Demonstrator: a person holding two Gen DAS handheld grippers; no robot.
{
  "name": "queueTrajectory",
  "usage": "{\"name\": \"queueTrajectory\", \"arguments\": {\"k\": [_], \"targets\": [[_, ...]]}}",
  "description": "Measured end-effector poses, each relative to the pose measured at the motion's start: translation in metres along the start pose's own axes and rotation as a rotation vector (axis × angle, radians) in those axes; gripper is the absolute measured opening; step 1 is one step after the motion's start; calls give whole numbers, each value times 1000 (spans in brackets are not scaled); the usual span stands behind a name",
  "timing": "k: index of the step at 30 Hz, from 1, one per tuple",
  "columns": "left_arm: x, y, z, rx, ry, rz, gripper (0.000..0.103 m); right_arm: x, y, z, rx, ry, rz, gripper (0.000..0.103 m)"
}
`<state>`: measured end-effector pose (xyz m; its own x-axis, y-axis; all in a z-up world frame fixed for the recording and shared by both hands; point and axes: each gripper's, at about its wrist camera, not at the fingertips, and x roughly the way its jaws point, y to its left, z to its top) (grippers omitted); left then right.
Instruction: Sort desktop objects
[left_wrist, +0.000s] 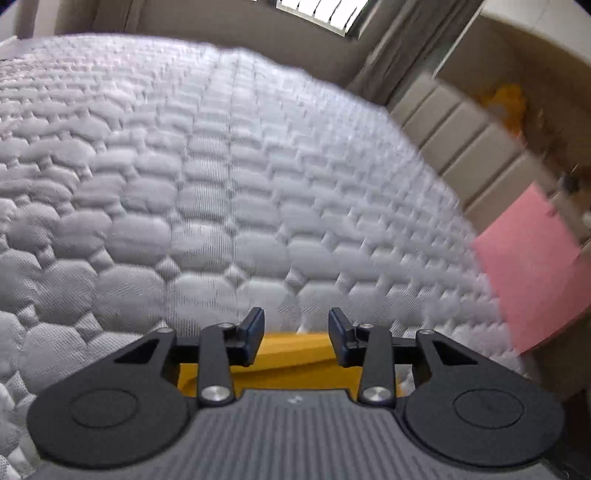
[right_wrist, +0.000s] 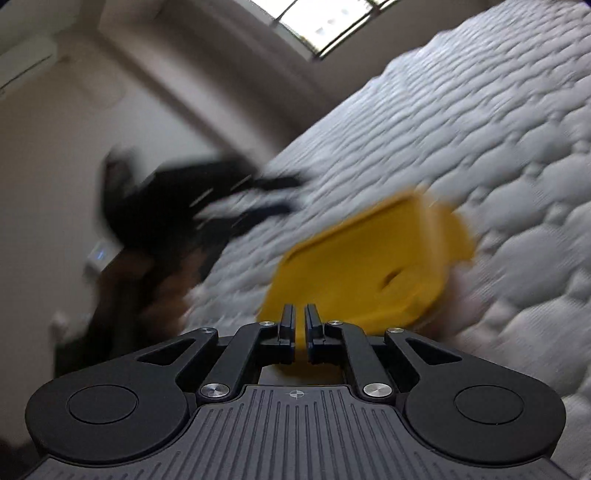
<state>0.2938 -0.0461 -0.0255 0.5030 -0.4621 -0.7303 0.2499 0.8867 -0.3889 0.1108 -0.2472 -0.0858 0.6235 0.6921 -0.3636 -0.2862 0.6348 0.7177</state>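
Spanning most of the left wrist view: one quilted white mattress (left_wrist: 229, 177), its hexagon stitching blurred toward twelve o'clock. Left gripper (left_wrist: 296, 326) at six o'clock, jaws standing apart with a clear gap; nothing lies between the pads. Yellow plastic container (left_wrist: 295, 362) directly beneath the gripper, seen only in part behind the fingers and linkage; whether either finger touches it cannot be told. Pink flat sheet (left_wrist: 532, 266) at three to four o'clock, lying at the mattress edge, tilted in the frame. Beige padded headboard (left_wrist: 454, 147) at two o'clock, panelled, just beyond the mattress. Orange-yellow object (left_wrist: 509, 103) above the headboard, too smeared to name. Window (left_wrist: 321, 11) at twelve o'clock.

Right wrist view, whole frame tilted and motion-blurred. Right gripper (right_wrist: 299, 314) at six o'clock, jaws drawn nearly together with only a thin slit left; a strip of yellow shows in that slit, but whether the pads pinch the container's edge cannot be told. Yellow plastic container (right_wrist: 369, 266) just past the fingertips, toward one o'clock, over the mattress (right_wrist: 480, 147), with a small slot on its near face. Other gripper (right_wrist: 207, 206), a dark smear at ten o'clock, fingers pointing toward the container, state unreadable here. Window (right_wrist: 332, 26) at twelve o'clock. Wall-mounted air conditioner (right_wrist: 26, 66) at ten to eleven o'clock.
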Motion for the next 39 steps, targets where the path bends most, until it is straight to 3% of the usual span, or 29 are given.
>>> {"name": "queueTrajectory", "arguments": {"k": [2, 3, 4, 7, 12, 15, 20, 27, 28, 31, 33, 36, 39], "targets": [[13, 2, -4, -20, 54, -10, 35, 8, -1, -4, 12, 42, -7, 8], [14, 4, -6, -24, 59, -16, 33, 12, -4, -5, 23, 60, -26, 8], [14, 6, -8, -31, 58, -23, 31, 15, -8, -6, 36, 75, -34, 0], [9, 8, -9, -40, 48, -50, 31, 21, -20, -9, 93, 115, -10, 0], [-8, -8, -20, 66, -31, 33, 32, 22, -19, -15, 75, 123, -33, 0], [-28, -23, -29, 146, -76, 82, 32, 19, -15, -14, 51, 126, -46, 5], [-58, -34, -42, 215, -97, 137, 32, 12, -7, -9, 9, 114, -57, 27], [-78, -14, -52, 158, -95, 121, 34, 0, 5, 0, -75, 99, -33, 37], [-82, -7, -56, 134, -99, 113, 34, -3, 7, 2, -87, 104, -20, 42], [-101, 24, -72, -1, -126, 65, 38, -15, 13, 8, -116, 82, -14, 43], [-113, 38, -85, -73, -142, 61, 41, -20, 12, 10, -107, 79, -16, 53], [-120, 42, -101, -87, -134, 95, 41, -18, 10, 8, -82, 92, -49, 56], [-130, 35, -119, -66, -132, 133, 55, -13, 14, 4, -81, 88, -122, 58]]}}
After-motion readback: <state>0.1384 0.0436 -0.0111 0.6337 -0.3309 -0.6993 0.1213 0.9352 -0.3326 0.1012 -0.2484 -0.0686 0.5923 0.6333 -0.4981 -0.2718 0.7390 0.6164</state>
